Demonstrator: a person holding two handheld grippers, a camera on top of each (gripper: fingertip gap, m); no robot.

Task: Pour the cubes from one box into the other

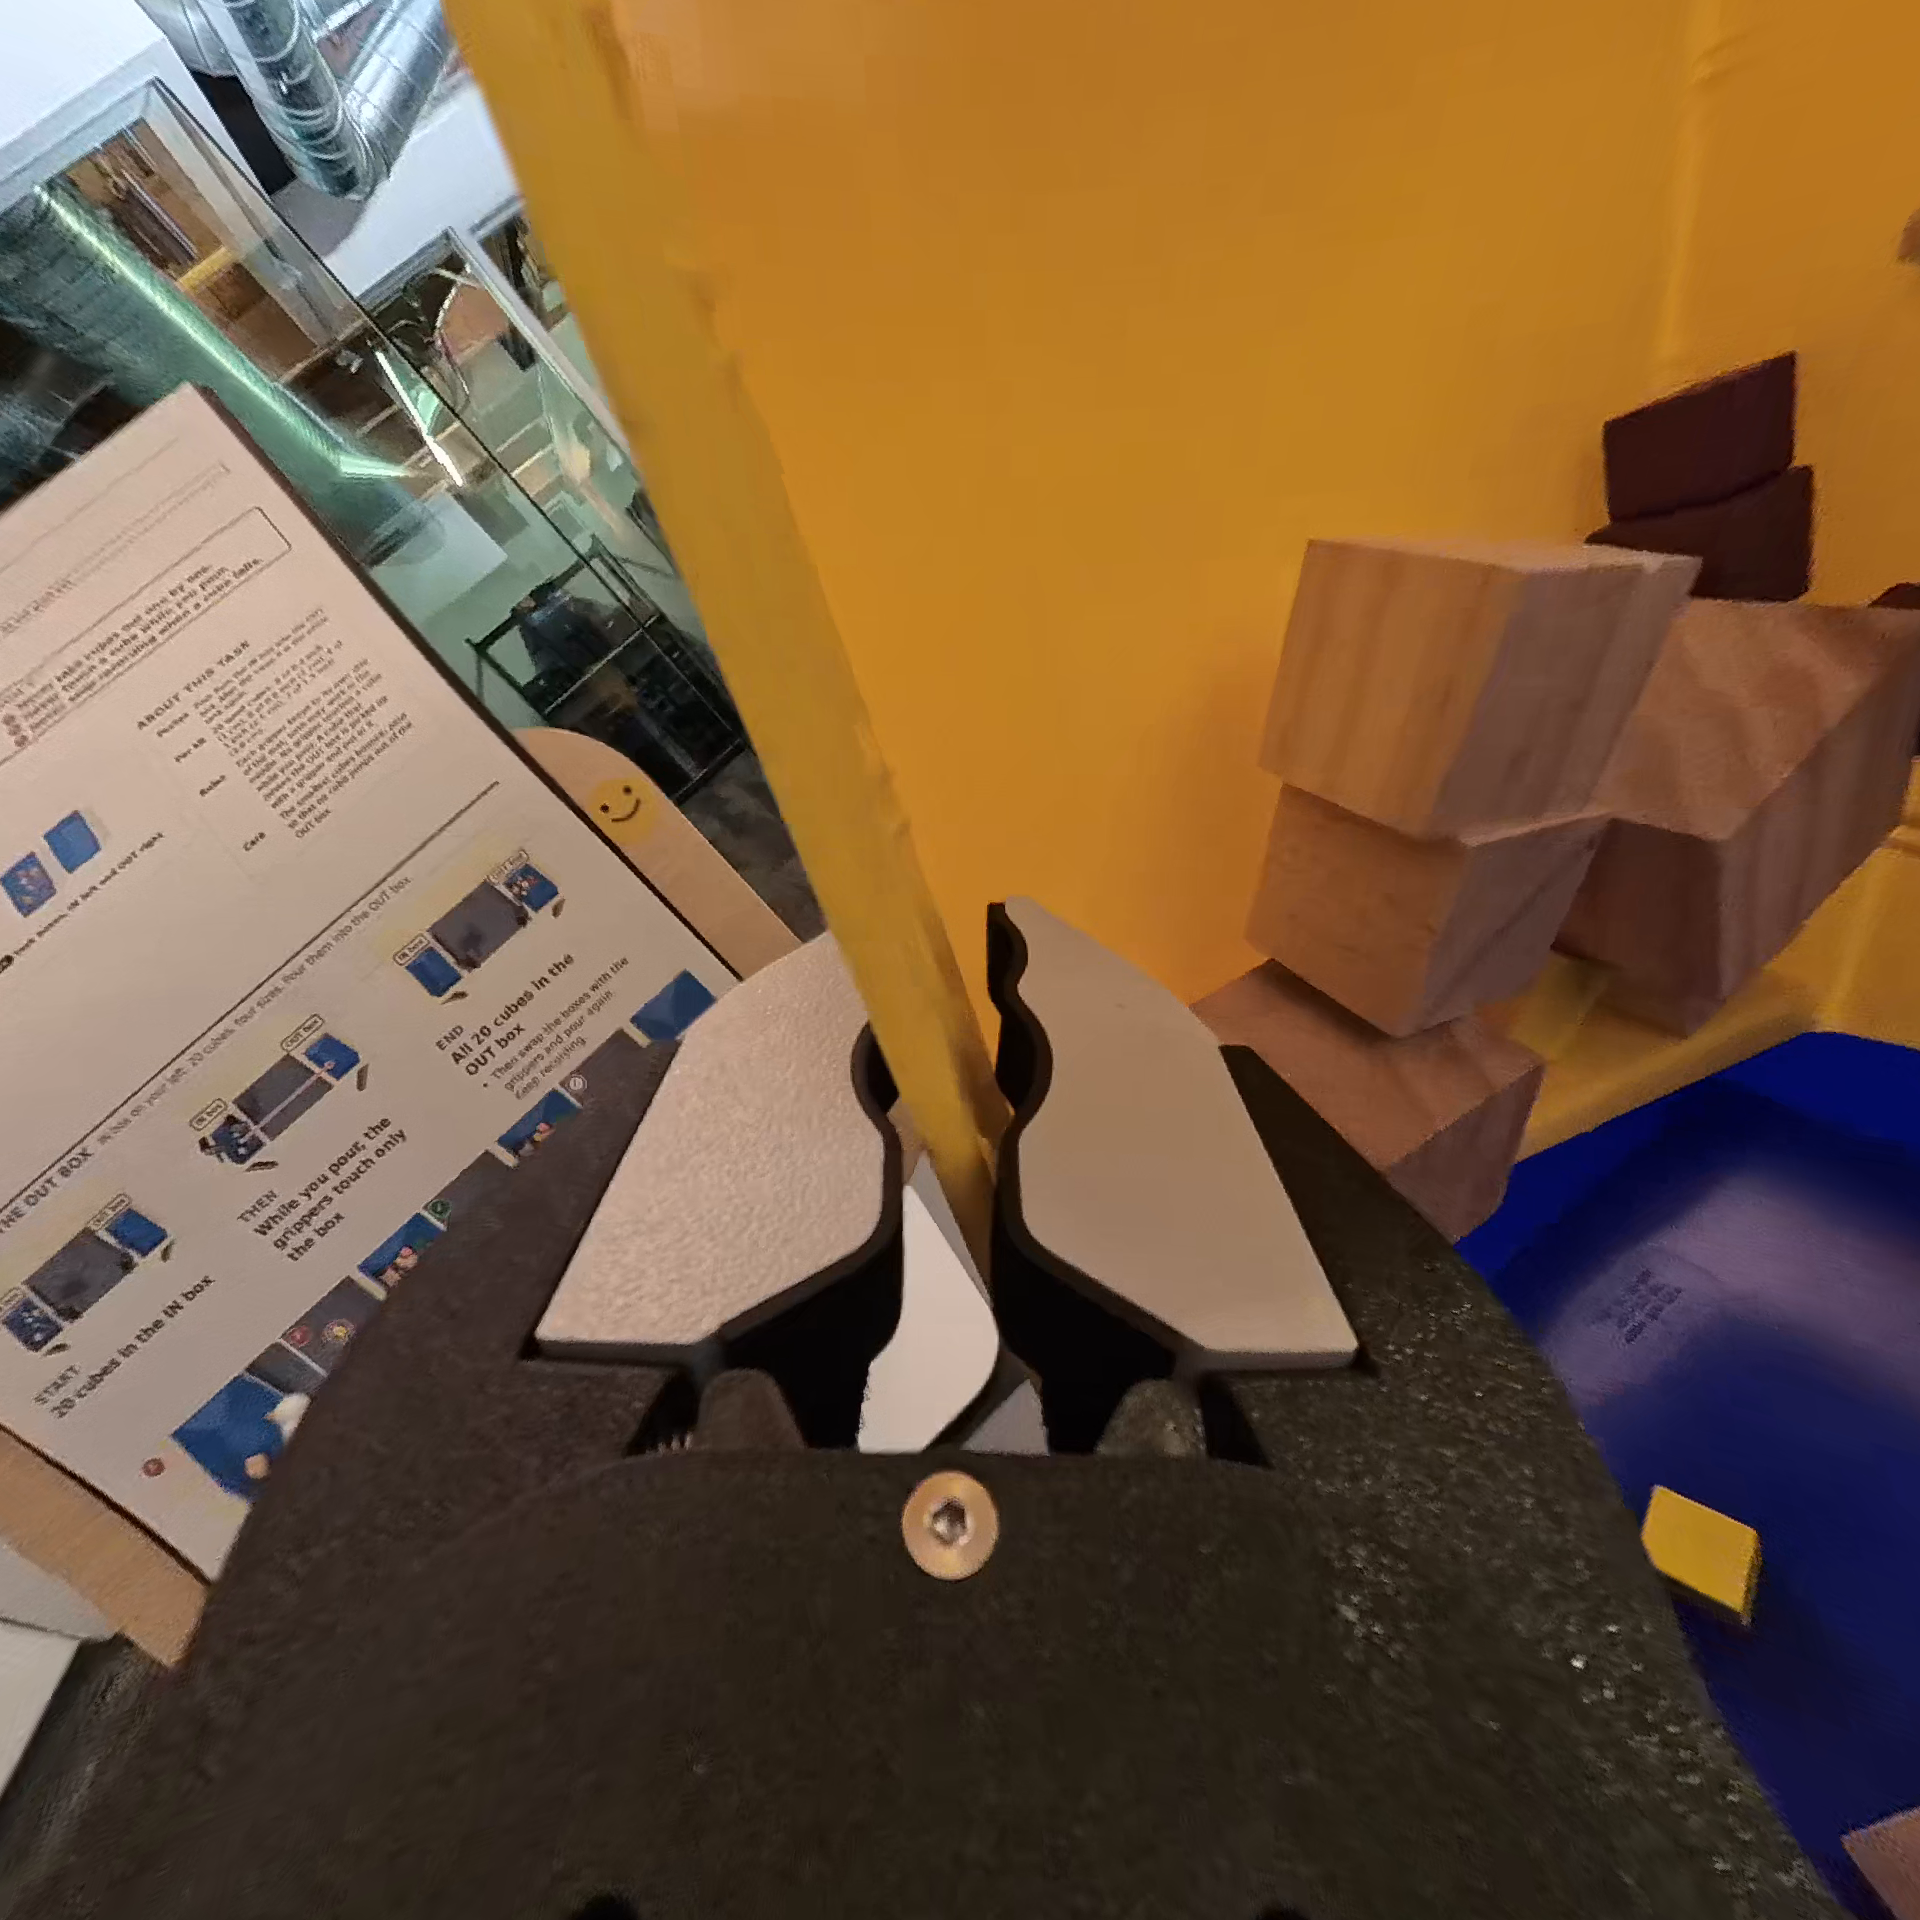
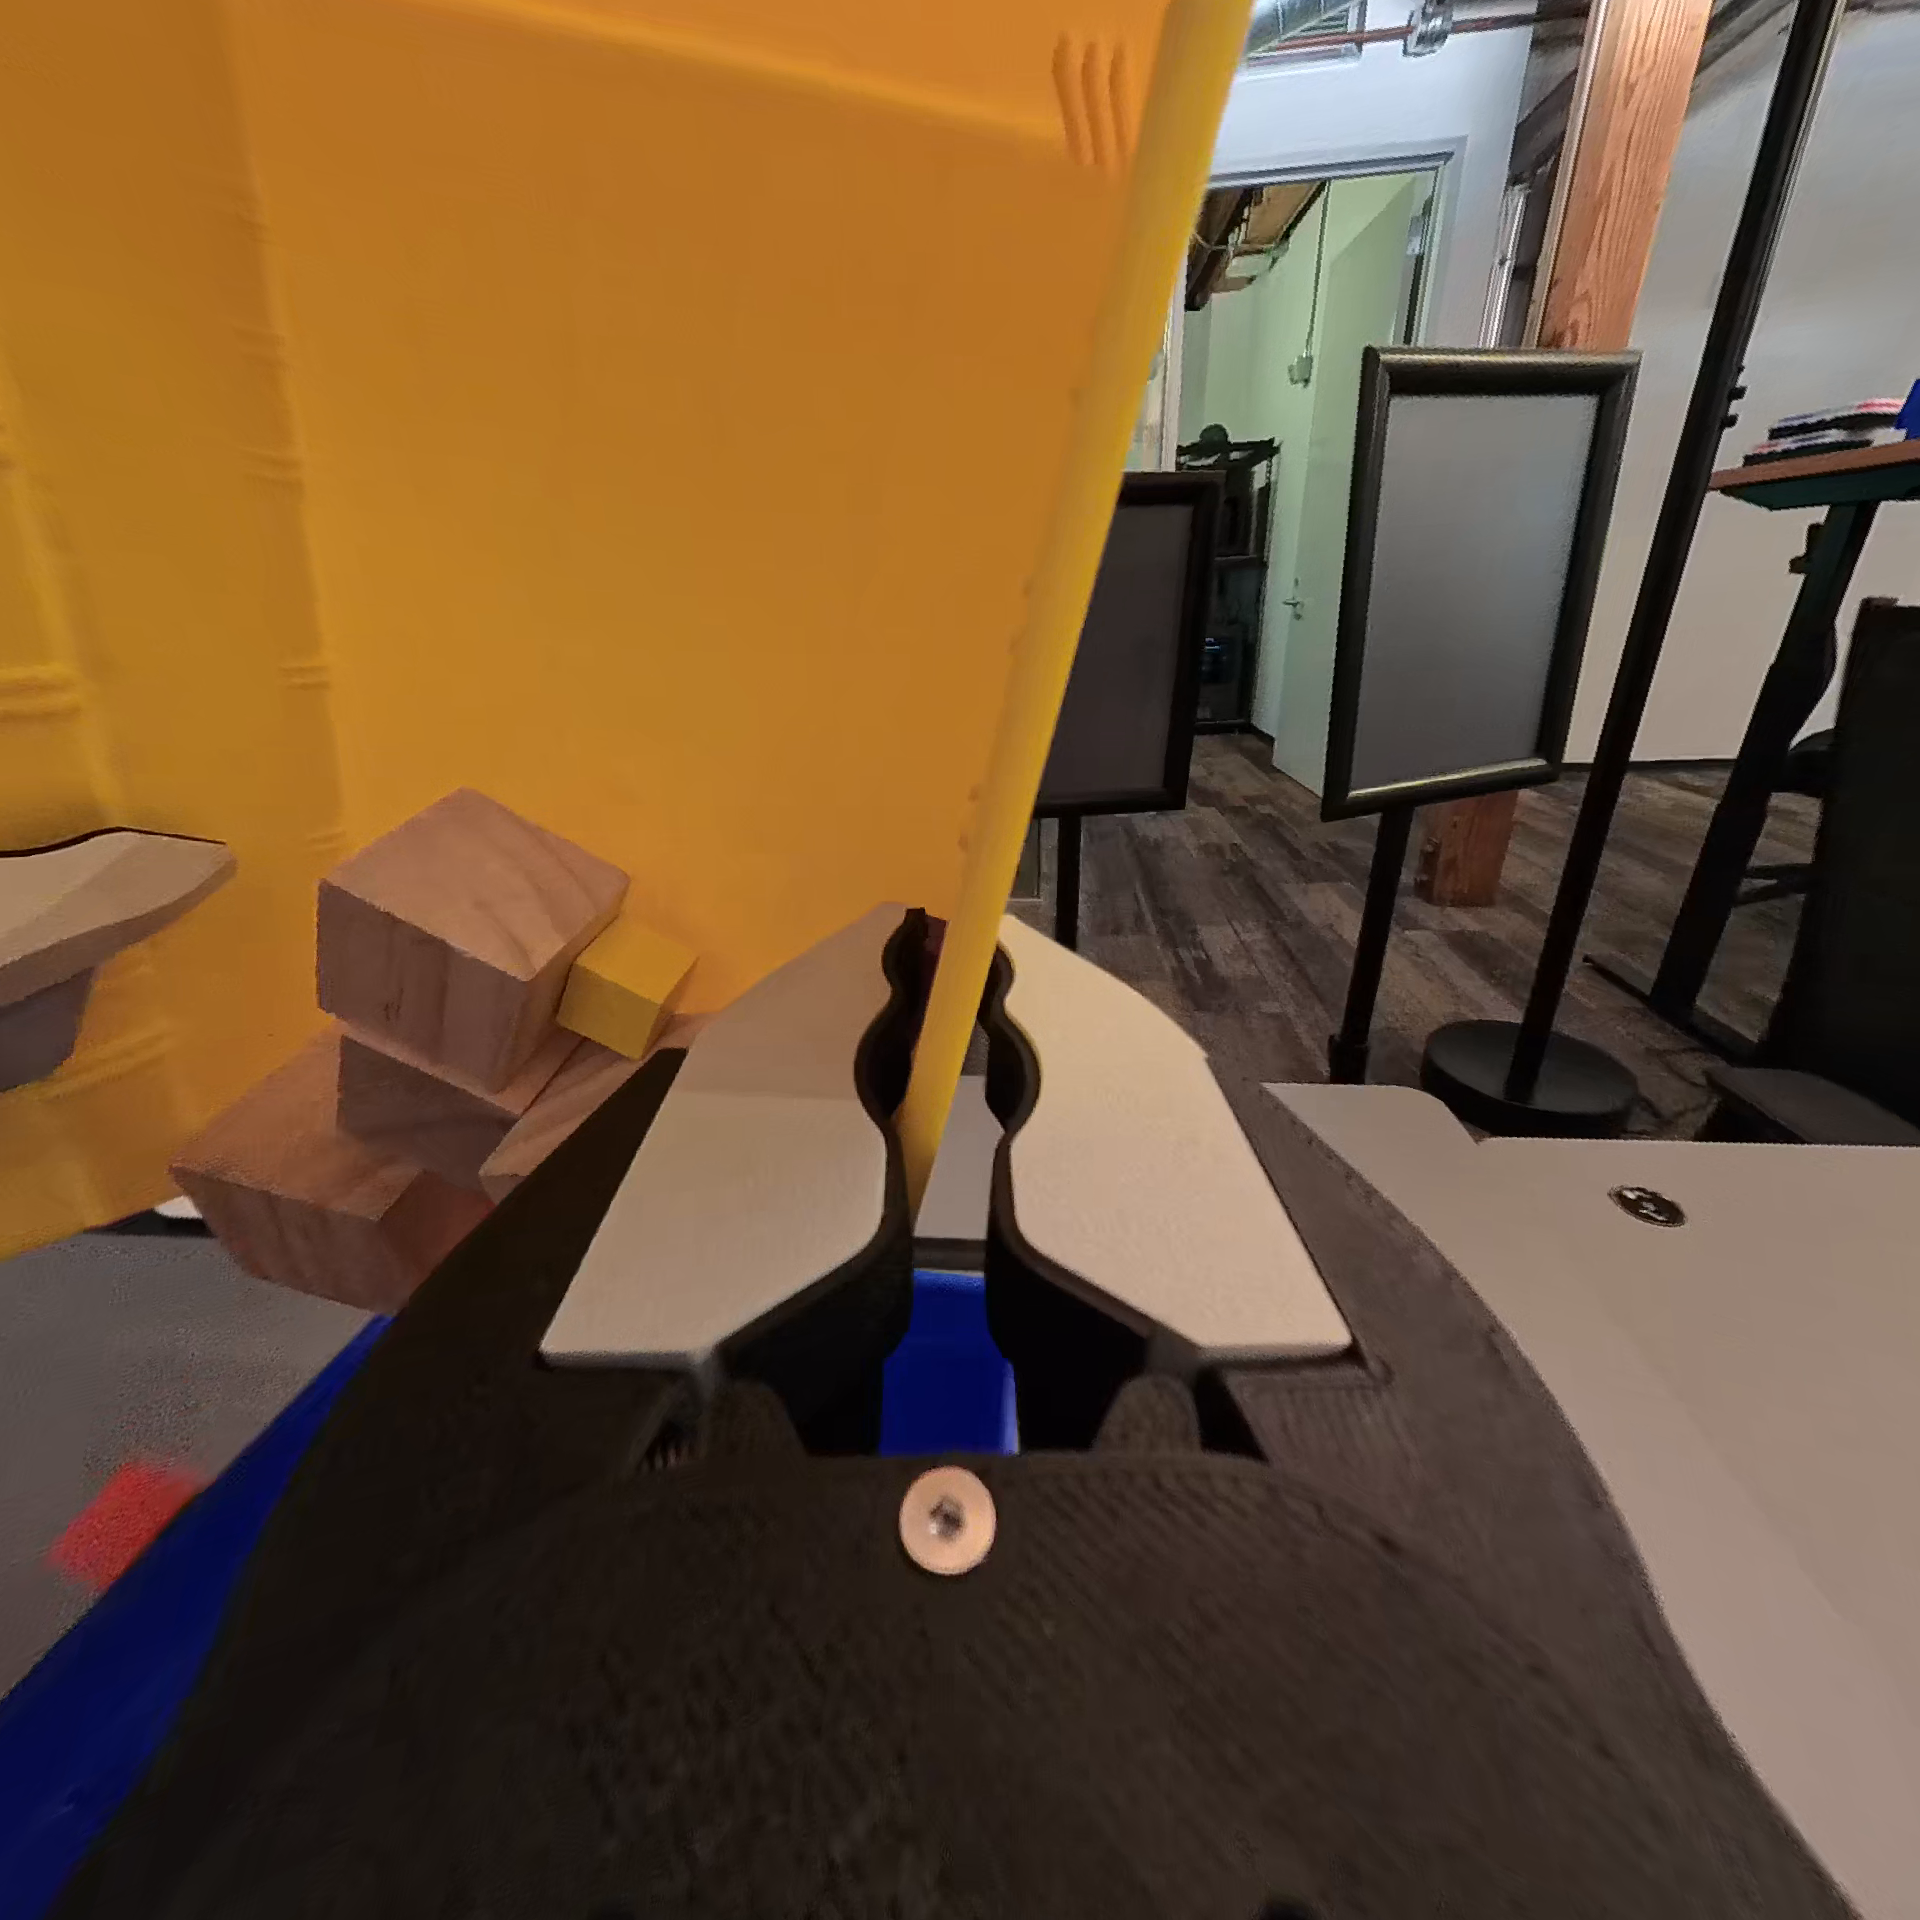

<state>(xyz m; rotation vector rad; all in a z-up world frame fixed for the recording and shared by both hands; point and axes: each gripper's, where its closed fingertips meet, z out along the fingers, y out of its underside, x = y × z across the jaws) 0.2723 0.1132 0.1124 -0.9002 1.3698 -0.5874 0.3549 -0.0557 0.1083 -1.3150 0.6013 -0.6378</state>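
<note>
The yellow box (image 1: 1143, 416) is tipped up steeply, and both grippers hold its side walls. My left gripper (image 1: 940, 1029) is shut on its left wall. My right gripper (image 2: 951, 997) is shut on its right wall (image 2: 1049, 644). Wooden cubes (image 1: 1444, 748) pile at the box's lower lip, with dark brown cubes (image 1: 1704, 468) behind them. In the right wrist view the wooden cubes (image 2: 447, 956) and a small yellow cube (image 2: 623, 987) slide at the lip. The blue box (image 1: 1714, 1299) lies below, with a small yellow cube (image 1: 1699, 1564) in it. The left gripper's finger (image 2: 83, 914) shows at the far left.
A printed instruction sheet (image 1: 260, 935) on a board stands at the left. The blue box's rim (image 2: 945, 1382) lies under my right gripper on the grey table (image 2: 1662, 1351). A blurred red cube (image 2: 120, 1522) is at the lower left. Framed sign stands (image 2: 1475, 582) are on the floor beyond.
</note>
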